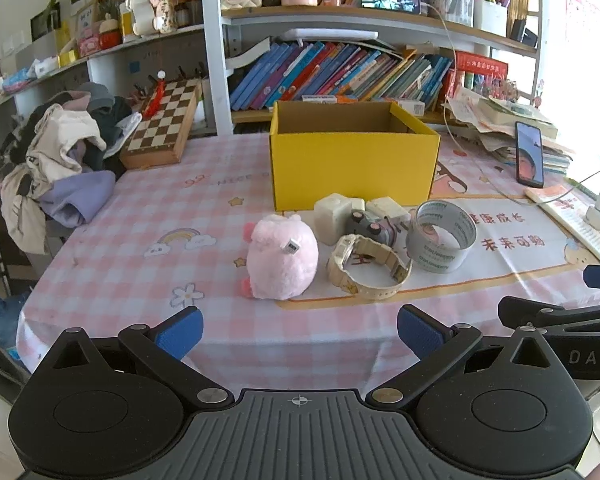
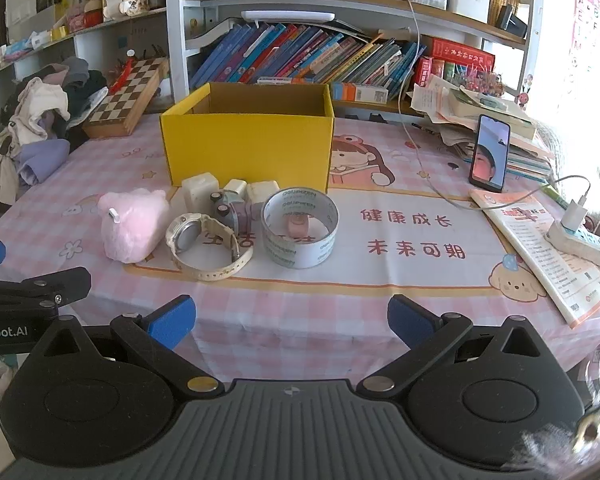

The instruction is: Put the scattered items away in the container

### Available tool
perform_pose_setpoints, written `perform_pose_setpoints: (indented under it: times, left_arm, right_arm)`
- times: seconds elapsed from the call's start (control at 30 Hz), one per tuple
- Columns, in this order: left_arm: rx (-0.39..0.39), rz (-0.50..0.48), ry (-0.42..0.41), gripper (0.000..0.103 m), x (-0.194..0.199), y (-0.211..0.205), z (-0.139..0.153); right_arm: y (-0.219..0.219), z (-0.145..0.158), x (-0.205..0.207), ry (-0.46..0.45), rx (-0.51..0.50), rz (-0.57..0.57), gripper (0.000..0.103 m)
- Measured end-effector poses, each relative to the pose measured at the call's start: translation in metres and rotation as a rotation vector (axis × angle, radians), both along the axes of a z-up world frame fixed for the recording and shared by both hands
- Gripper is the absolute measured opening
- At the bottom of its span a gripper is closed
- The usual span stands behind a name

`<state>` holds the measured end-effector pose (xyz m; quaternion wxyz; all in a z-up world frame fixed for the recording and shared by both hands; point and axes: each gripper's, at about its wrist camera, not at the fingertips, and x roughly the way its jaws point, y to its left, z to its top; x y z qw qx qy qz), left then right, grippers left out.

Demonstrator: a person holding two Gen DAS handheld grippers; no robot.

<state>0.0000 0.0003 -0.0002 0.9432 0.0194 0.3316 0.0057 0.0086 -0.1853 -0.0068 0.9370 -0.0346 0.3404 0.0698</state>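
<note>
A yellow cardboard box (image 1: 352, 160) (image 2: 248, 148) stands open on the pink checked tablecloth. In front of it lie a pink plush toy (image 1: 280, 258) (image 2: 134, 224), a cream wristwatch (image 1: 366, 266) (image 2: 204, 246), a tape roll (image 1: 440, 236) (image 2: 300, 230), a small grey toy camera (image 1: 370, 228) (image 2: 232, 208) and white blocks (image 1: 334, 214) (image 2: 198, 192). My left gripper (image 1: 300, 332) is open and empty, near the table's front edge, short of the plush. My right gripper (image 2: 292, 322) is open and empty, short of the watch and tape.
A chessboard (image 1: 160, 124) and a clothes pile (image 1: 64, 152) sit at the left. A phone (image 2: 490, 154), stacked books, a booklet (image 2: 540, 248) and a power strip with cable (image 2: 580, 236) lie at the right. Bookshelves stand behind the box.
</note>
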Motion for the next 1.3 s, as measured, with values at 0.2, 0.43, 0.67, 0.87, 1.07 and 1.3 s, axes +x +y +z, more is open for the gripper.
perform_pose_setpoints:
  times: [0.2, 0.43, 0.67, 0.87, 1.07, 1.3]
  left_arm:
    - [-0.013, 0.000, 0.022, 0.103, -0.0002, 0.0021, -0.0015]
    - [-0.009, -0.006, 0.023, 0.103, -0.0013, 0.0011, -0.0006]
    - [-0.008, -0.006, 0.018, 0.103, -0.0024, 0.0003, -0.0035]
    - [-0.006, -0.002, 0.020, 0.103, -0.0017, 0.0014, -0.0059]
    - [-0.011, -0.001, 0.024, 0.103, -0.0019, 0.0029, -0.0068]
    - [-0.011, 0.000, 0.026, 0.103, -0.0004, 0.0026, -0.0041]
  right_arm:
    - [0.0019, 0.0004, -0.0010, 0.007, 0.002, -0.001, 0.103]
    - [0.0000, -0.0004, -0.0014, 0.012, 0.002, -0.008, 0.103]
    - [0.0013, -0.0020, -0.0015, 0.017, -0.006, -0.007, 0.103]
    - [0.0035, -0.0032, -0.0010, 0.019, -0.011, -0.003, 0.103]
    - [0.0040, -0.0034, -0.0003, 0.022, -0.014, -0.002, 0.103]
    - [0.0048, -0.0032, -0.0009, 0.024, -0.018, -0.003, 0.103]
